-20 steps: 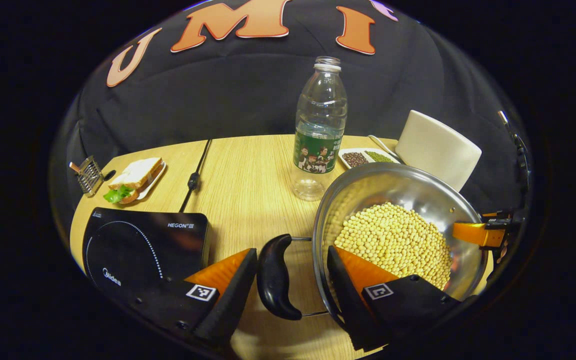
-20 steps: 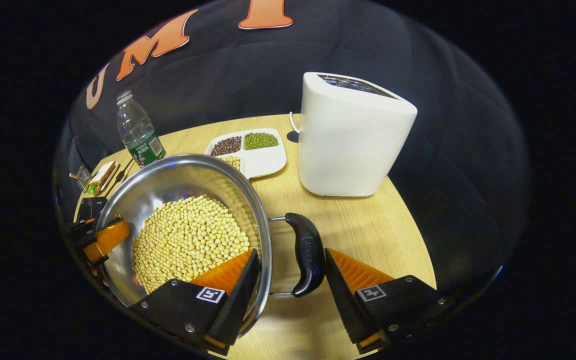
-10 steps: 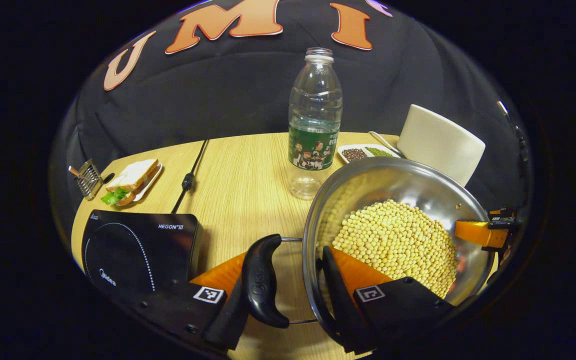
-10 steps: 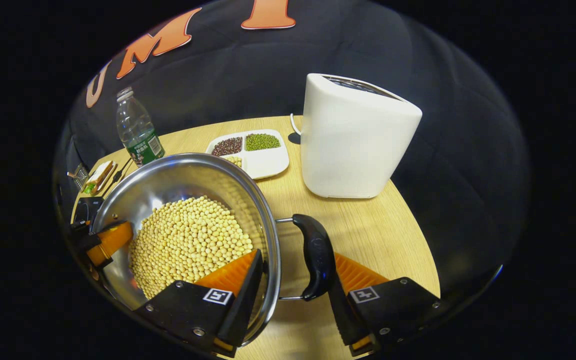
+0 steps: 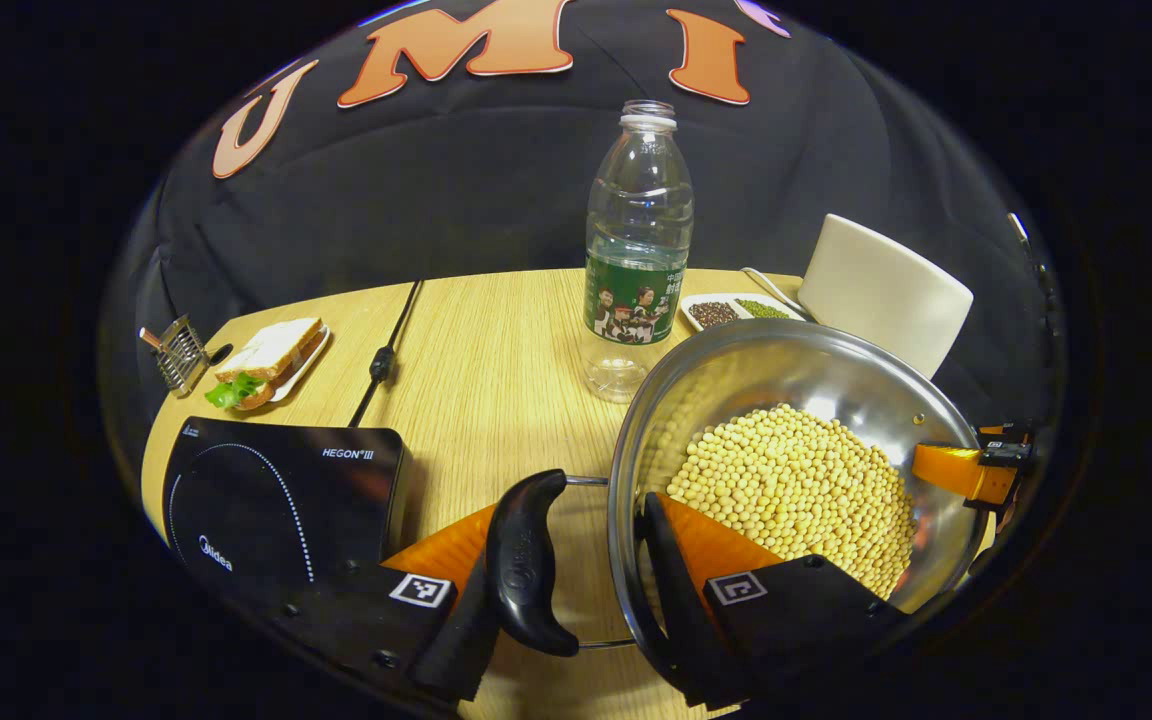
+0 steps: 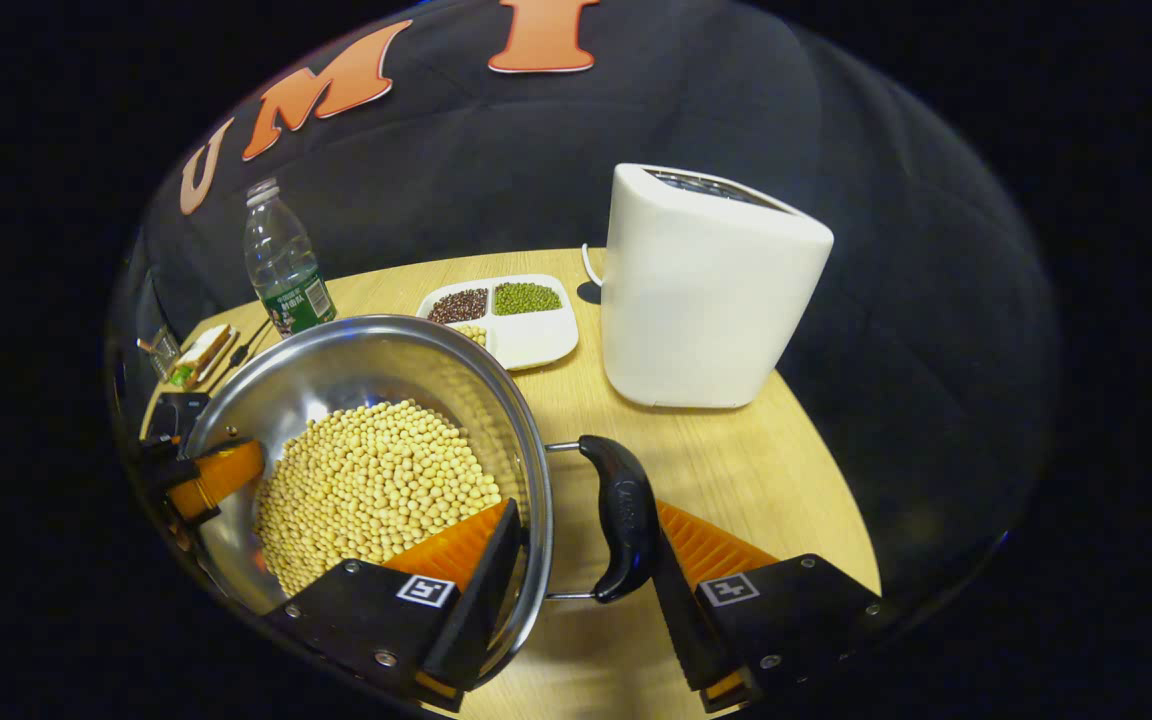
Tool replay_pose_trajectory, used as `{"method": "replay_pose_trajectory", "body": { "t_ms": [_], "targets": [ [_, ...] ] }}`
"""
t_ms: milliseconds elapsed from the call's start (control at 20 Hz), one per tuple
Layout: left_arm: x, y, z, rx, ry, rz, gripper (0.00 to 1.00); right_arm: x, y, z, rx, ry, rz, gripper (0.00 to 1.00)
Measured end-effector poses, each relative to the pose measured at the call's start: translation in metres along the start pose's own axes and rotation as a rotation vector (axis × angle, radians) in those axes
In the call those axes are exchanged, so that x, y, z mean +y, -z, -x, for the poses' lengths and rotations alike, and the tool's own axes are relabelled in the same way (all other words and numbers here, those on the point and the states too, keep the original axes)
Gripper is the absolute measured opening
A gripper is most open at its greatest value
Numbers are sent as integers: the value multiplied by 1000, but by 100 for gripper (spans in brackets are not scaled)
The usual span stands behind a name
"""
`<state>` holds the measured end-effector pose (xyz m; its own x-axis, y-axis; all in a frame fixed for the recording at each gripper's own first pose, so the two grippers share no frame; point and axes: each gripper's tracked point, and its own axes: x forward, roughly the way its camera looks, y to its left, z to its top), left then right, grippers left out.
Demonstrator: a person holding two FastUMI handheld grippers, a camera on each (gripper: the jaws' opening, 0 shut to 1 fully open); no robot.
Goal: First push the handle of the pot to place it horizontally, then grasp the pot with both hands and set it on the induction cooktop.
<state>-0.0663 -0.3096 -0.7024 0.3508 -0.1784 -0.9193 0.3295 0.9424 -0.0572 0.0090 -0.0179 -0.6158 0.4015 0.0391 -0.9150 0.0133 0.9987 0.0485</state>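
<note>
We hold the pot (image 5: 796, 450) from both sides, over the near part of the table (image 5: 496, 350). The left gripper (image 5: 576, 590) straddles the pot's left rim, one finger inside against the wall, the other outside pressing the black left handle (image 5: 528, 560); the right gripper (image 6: 576, 580) does the same at the right handle (image 6: 622, 515). Each pair of fingers looks closed onto handle and rim together, which we judge is what lets two narrow grippers carry a pot heavy with soybeans (image 6: 371, 485) without tipping it. Both handles lie level, so the pushing step looks done and the carry remains. The induction cooktop (image 5: 281, 500) sits at the table's near left corner, just beside the left handle; its top reads "HEGON III" and "Midea". The water bottle (image 5: 636, 250) stands behind the pot toward the far edge, its label too small to read. The toaster (image 6: 711, 290) stands near the far right edge, apart from the route.
</note>
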Motion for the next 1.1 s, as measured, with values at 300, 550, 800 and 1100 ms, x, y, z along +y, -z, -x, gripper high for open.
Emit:
{"method": "replay_pose_trajectory", "body": {
  "t_ms": [300, 550, 800, 1100],
  "targets": [
    [1, -2, -1, 1, 2, -13, 76, 5, -7, -4, -9, 14, 21, 82],
    [1, -3, -2, -5, 6, -17, 78, 5, -4, 0, 23, -13, 8, 73],
    [3, -2, 2, -2, -16, 4, 78, 11, 4, 5, 34, -15, -3, 61],
    [16, -13, 37, -50, -9, 16, 77, 12, -2, 17, -30, -10, 1, 60]
  ]
}}
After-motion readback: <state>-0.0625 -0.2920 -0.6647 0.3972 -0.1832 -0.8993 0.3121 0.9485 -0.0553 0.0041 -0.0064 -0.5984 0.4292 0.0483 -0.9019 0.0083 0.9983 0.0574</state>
